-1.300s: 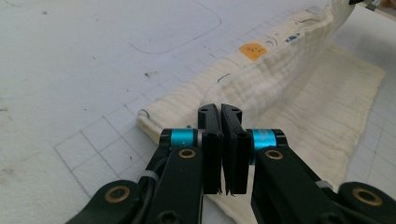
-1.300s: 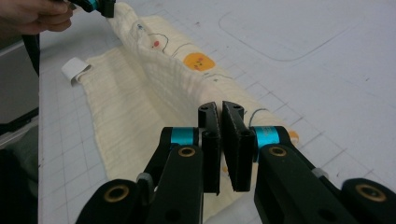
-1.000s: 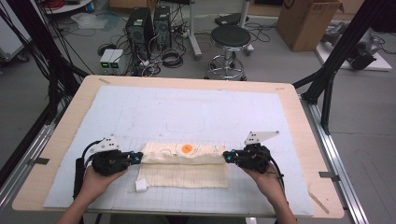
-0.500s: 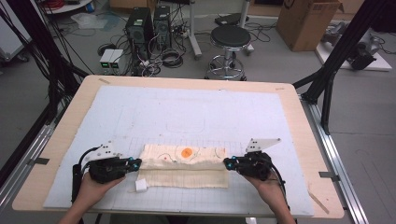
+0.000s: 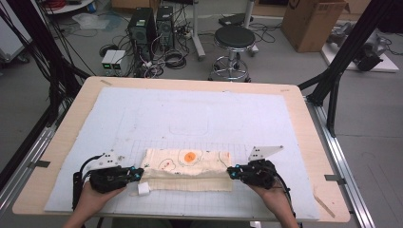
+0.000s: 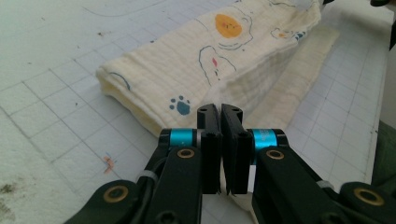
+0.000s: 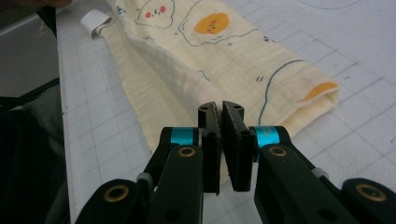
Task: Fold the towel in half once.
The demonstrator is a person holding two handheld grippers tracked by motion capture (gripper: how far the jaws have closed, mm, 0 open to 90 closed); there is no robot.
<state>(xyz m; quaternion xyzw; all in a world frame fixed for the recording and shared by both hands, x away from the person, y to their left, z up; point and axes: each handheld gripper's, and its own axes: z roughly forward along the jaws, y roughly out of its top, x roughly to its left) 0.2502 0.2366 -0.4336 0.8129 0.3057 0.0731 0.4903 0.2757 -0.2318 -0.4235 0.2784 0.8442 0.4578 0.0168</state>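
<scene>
Cloth (image 5: 187, 166) of cream muslin, printed with a fried-egg motif, a blue paw and line drawings, lies folded into a long band on the near half of the gridded white mat (image 5: 199, 114). Its long axis runs left to right, and a lower layer extends toward the near edge beyond the upper fold. A small white tag (image 5: 142, 189) sticks out at the near left corner of the band.

Left gripper (image 5: 138, 173) sits at the left end of the band. In the left gripper view its jaws are clenched together on a pinch of the fabric edge (image 6: 219, 100), with cloth visible both ahead of the tips and beneath them. Right gripper (image 5: 231, 171) sits at the right end. In the right gripper view its jaws are likewise pressed together over the cloth's near edge (image 7: 187, 116), gripping the fabric at the tips. Each gripper is held by a hand, left hand (image 5: 95, 202) and right hand (image 5: 275, 202), entering from the near side, with a black cable trailing back.

The mat covers a wooden table (image 5: 190, 84). On the floor beyond the far edge stand a black stool (image 5: 234, 45), two computer towers (image 5: 152, 26) with loose cables, and a cardboard box (image 5: 316, 21) at far right.
</scene>
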